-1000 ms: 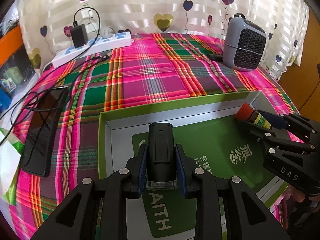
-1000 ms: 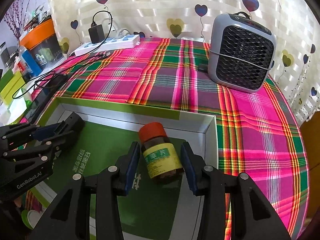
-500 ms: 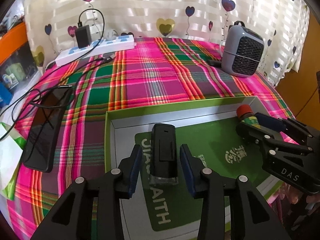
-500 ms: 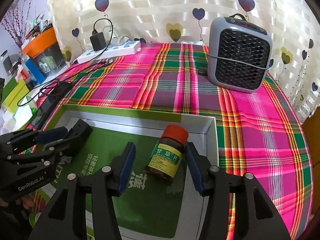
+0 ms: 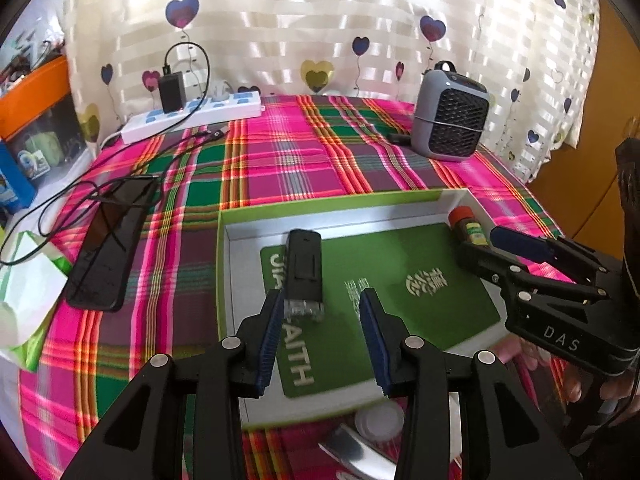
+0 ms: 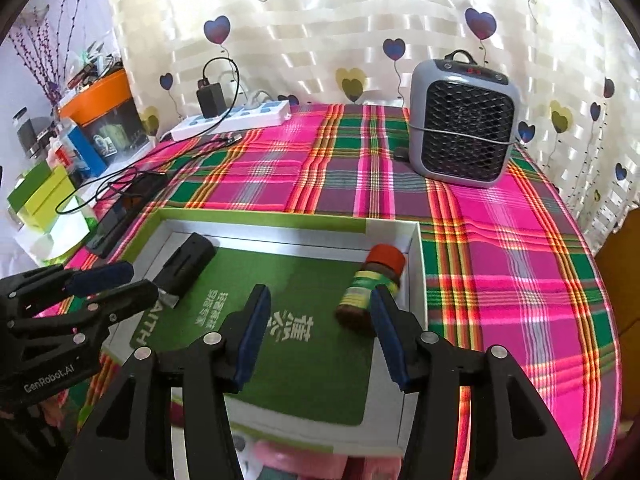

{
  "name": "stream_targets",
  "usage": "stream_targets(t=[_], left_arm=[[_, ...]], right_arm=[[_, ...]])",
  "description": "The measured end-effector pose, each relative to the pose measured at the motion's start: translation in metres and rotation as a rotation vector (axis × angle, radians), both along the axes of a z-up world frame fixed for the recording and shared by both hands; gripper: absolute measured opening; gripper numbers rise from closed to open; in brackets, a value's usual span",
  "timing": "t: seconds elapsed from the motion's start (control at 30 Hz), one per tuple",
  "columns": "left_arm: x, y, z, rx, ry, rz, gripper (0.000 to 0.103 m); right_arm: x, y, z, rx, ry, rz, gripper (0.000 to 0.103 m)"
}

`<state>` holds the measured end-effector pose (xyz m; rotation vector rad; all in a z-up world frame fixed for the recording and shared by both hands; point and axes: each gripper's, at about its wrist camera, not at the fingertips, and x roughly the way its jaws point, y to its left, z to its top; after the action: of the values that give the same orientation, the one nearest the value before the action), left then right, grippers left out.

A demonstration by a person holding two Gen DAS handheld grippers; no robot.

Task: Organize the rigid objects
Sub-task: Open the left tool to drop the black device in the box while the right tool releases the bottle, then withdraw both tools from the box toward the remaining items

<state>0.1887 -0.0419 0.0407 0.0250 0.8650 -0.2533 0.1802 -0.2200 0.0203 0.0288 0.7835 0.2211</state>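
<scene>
I see both drops done | left tool [image 5: 322, 324] just opened, empty, black rectangular plastic device [image 5: 304, 274] released in green-rimmed cardboard box [image 5: 400, 204] | right tool [image 6: 318, 330] just opened, empty, orange-capped brown glass bottle [image 6: 370, 286] lying inside

Left wrist view: close above the shallow green-rimmed cardboard box [image 5: 224, 264], angled steeply down and forward along its own fingers toward the heart-print curtain [image 5: 320, 20]. Right wrist view: same nearness and tilt, from the box's [image 6: 416, 264] opposite side. Shared: box interior, pink-and-green plaid tablecloth [image 5: 280, 168], grey grilled fan heater [image 6: 464, 120].
</scene>
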Motion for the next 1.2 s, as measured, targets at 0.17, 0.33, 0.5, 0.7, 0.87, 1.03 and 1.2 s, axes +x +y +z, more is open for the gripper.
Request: stream_targets(t=[0.17, 0.33, 0.5, 0.7, 0.87, 1.03, 1.2], left_arm=[[-0.015, 0.003, 0.003, -0.013, -0.008, 0.002, 0.038], [-0.037, 0.005, 0.005, -0.006, -0.021, 0.0, 0.038], [-0.059, 0.014, 0.006, -0.022, -0.029, 0.006, 0.038], [-0.083, 0.029, 0.001, -0.032, -0.03, 0.027, 0.038], [-0.1, 0.045, -0.004, -0.082, -0.012, 0.058, 0.039], [-0.108, 0.052, -0.015, -0.116, 0.02, 0.079, 0.044], [-0.115, 0.047, -0.024, -0.115, 0.043, 0.058, 0.044]], right_arm=[[-0.016, -0.001, 0.006, 0.004, -0.012, -0.014, 0.053], [-0.037, 0.0, 0.012, 0.011, -0.034, -0.014, 0.053], [-0.061, 0.001, 0.013, 0.006, -0.046, -0.01, 0.053], [-0.088, 0.001, 0.003, 0.017, -0.026, -0.016, 0.053], [-0.11, -0.002, -0.005, 0.038, -0.006, -0.022, 0.053], [-0.126, 0.004, -0.012, 0.023, 0.009, 0.005, 0.053], [-0.137, 0.011, -0.017, 0.022, 0.015, 0.02, 0.053]])
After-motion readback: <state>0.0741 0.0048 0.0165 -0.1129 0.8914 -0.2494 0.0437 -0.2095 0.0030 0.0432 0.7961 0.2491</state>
